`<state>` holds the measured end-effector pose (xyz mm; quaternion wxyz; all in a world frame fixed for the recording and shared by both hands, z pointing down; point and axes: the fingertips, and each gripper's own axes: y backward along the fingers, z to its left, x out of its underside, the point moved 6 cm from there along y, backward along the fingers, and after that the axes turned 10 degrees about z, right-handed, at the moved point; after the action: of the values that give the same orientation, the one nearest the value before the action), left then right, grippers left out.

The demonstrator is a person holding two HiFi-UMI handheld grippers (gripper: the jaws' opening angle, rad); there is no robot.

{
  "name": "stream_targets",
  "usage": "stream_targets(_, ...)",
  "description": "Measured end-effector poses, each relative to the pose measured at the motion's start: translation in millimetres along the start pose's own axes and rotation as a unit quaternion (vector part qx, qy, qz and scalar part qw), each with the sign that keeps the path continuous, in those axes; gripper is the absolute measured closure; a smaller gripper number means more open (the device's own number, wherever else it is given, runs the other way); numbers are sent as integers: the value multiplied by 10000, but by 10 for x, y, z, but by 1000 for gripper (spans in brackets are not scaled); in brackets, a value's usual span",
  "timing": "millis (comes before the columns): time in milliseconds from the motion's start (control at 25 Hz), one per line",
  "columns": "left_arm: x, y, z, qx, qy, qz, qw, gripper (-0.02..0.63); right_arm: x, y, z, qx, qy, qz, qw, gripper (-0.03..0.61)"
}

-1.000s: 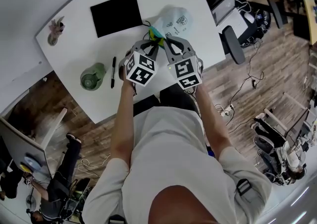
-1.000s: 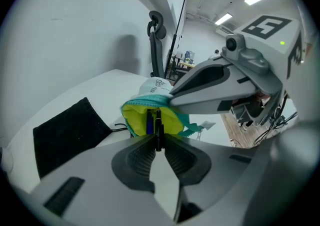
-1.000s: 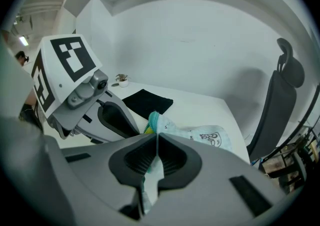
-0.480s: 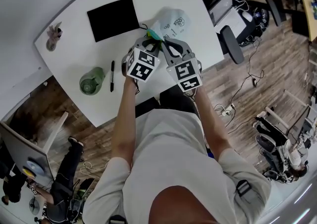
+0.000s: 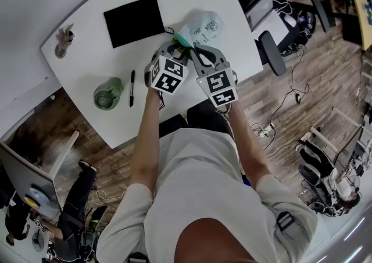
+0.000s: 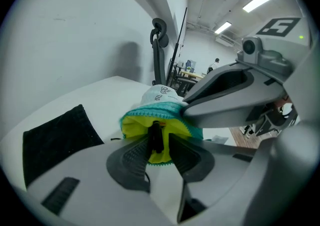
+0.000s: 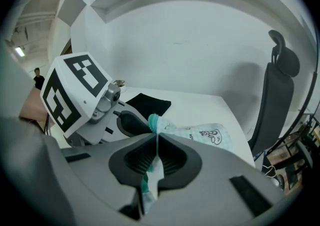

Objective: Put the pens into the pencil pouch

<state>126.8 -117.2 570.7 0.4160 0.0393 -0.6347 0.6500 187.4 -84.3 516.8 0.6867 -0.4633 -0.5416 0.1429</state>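
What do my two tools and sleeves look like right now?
The left tool and right tool match: light grey bodies, dark grey ribbed pads, and a white cube with black square markers on each. The left one's jaws are opening, a black pen between them. The person wears a pale short-sleeved shirt.

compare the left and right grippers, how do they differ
The left gripper has its jaws opening, with a black pen between them; the right gripper is shut. The left gripper sits at the yellow mouth of the pouch; the right gripper pinches its teal edge. Both point down at the same pouch.
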Motion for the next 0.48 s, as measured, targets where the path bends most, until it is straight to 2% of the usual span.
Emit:
stream_targets(160, 20, 56, -24, -69, -33, -1, 10000, 461, -8, 6, -7, 8, 14, -5, 10000, 566)
stream_targets(480, 218, 305, -40, -441, 111, -55, 9990, 402, -4, 15, 44, -19, 103, -6, 9999, 566)
